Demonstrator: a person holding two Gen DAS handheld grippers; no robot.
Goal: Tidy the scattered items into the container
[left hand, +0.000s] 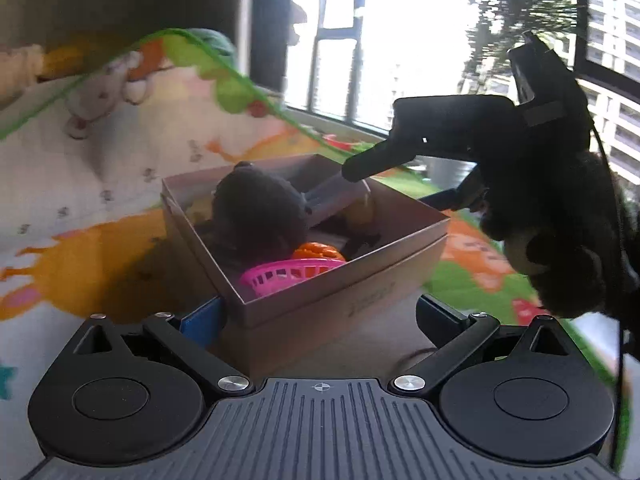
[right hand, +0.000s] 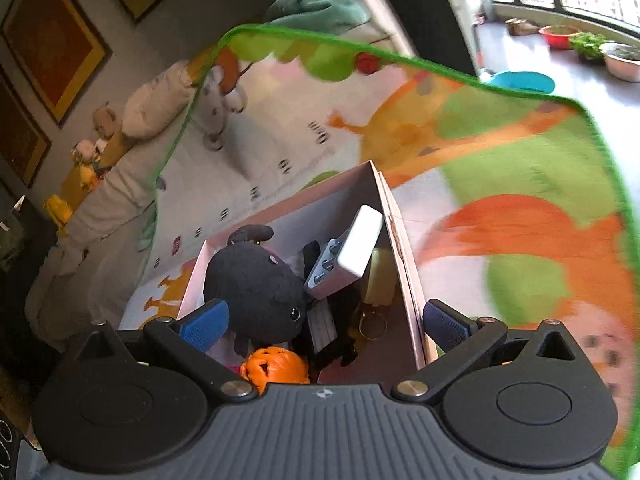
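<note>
A pinkish cardboard box (left hand: 360,280) (right hand: 332,196) stands on a colourful play mat (left hand: 80,208). Inside it lie a black plush toy (left hand: 256,216) (right hand: 256,292), a white power strip (left hand: 336,196) (right hand: 352,248), an orange ball (left hand: 318,250) (right hand: 276,368), a pink basket (left hand: 288,276), a yellow item (right hand: 380,280) and a key ring (right hand: 372,326). My left gripper (left hand: 320,318) is open at the box's near corner and holds nothing. Over the box my right gripper (right hand: 324,324) (left hand: 386,186) is open and empty. Its left finger is beside the plush toy and its right finger outside the wall.
The mat (right hand: 520,168) has a green border, and its far edge curls up. A gloved hand (left hand: 560,240) holds the right gripper. A cushioned seat with soft toys (right hand: 100,128) lies at the left. Bowls (right hand: 560,36) stand on the floor by the windows.
</note>
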